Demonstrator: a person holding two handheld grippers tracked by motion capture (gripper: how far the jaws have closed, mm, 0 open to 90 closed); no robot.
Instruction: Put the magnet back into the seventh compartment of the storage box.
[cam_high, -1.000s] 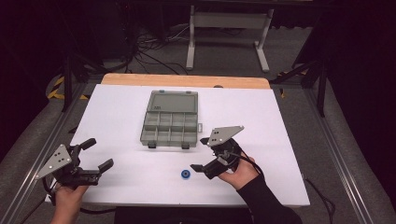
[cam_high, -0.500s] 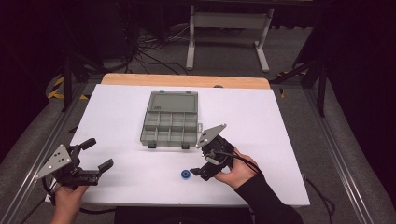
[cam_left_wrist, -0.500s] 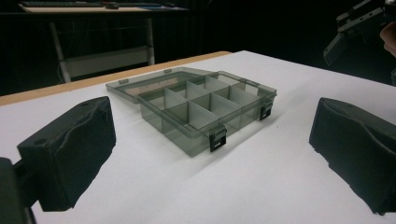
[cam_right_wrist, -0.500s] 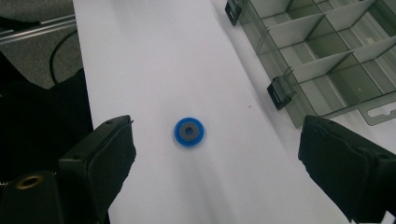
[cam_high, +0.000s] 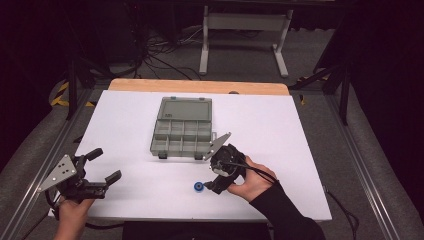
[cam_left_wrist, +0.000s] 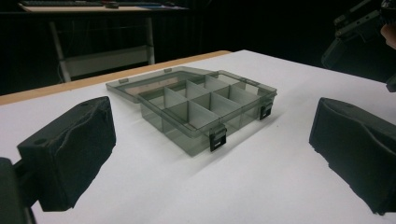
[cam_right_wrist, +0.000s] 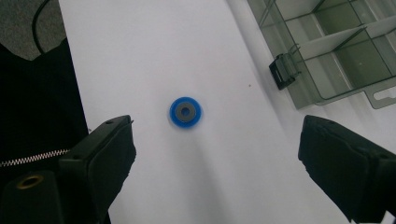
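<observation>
We judge that we are on the approach to a pick: our right gripper (cam_high: 212, 187) points down at the small blue disc (cam_right_wrist: 185, 112), a flat ring with a grey centre lying on the white table (cam_high: 300, 150). In the right gripper view the disc sits ahead of the claw, between the lines of the two jaws but nearer the left one, and the jaws stand wide apart with nothing between them. The next move, as we see it, calls for lowering the claw until the pads straddle the disc, shifting a little so that it lies midway, and then closing gently; the disc is thin and lies flat, so the pads would have to reach right down to the table to catch its edge, and it could slip or skid away. Beyond the right jaw lies the open compartment box (cam_right_wrist: 345, 51), its clear lid folded back and its cells seemingly empty, with a black latch on the wall nearest the claw; we take it for the likely place to put the disc. Nothing lies between the claw and the disc. Our left gripper (cam_high: 100, 165) hangs well off to the side, its jaws also spread and holding nothing, looking toward the box.
</observation>
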